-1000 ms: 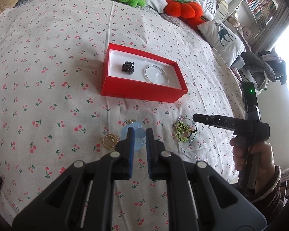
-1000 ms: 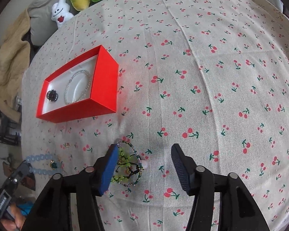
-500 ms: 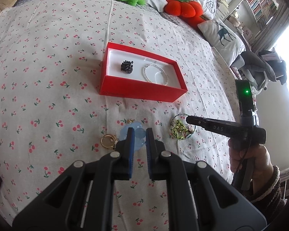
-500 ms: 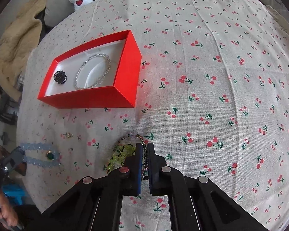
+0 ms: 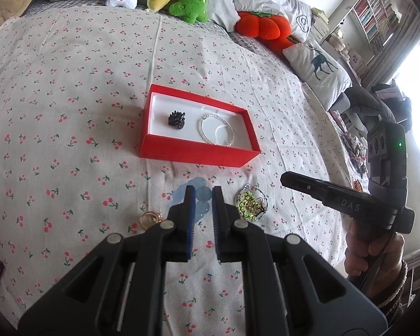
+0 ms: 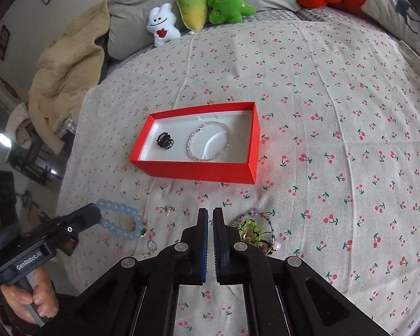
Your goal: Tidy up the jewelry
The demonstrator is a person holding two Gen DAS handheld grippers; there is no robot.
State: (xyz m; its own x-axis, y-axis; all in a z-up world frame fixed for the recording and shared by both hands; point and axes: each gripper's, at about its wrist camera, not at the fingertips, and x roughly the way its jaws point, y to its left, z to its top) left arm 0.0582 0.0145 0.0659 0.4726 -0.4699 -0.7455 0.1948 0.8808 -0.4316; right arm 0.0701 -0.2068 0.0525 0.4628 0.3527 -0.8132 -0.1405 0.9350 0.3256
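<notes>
A red box [image 5: 198, 154] [image 6: 196, 172] with a white lining lies on the cherry-print bedspread. It holds a black hair clip [image 5: 176, 119] [image 6: 164, 140] and a silver bracelet [image 5: 216, 130] [image 6: 210, 145]. My left gripper [image 5: 203, 196] is shut on a pale blue bead bracelet [image 5: 203, 196] [image 6: 120, 218] just above the cloth. My right gripper [image 6: 210, 218] is shut and empty, raised beside a green and yellow bead bracelet [image 6: 254, 231] [image 5: 250, 203] that lies on the cloth to its right.
A gold ring [image 5: 149, 219] lies left of my left gripper. A small gold earring [image 6: 169, 210] and a small ring [image 6: 152, 245] lie on the cloth. Plush toys [image 6: 198, 8] and pillows [image 5: 316, 64] line the far edge of the bed.
My right gripper closed near the green bead bracelet, then lifted and drew back without it. The bracelet stays on the cloth. My left gripper stays shut on the blue bracelet.
</notes>
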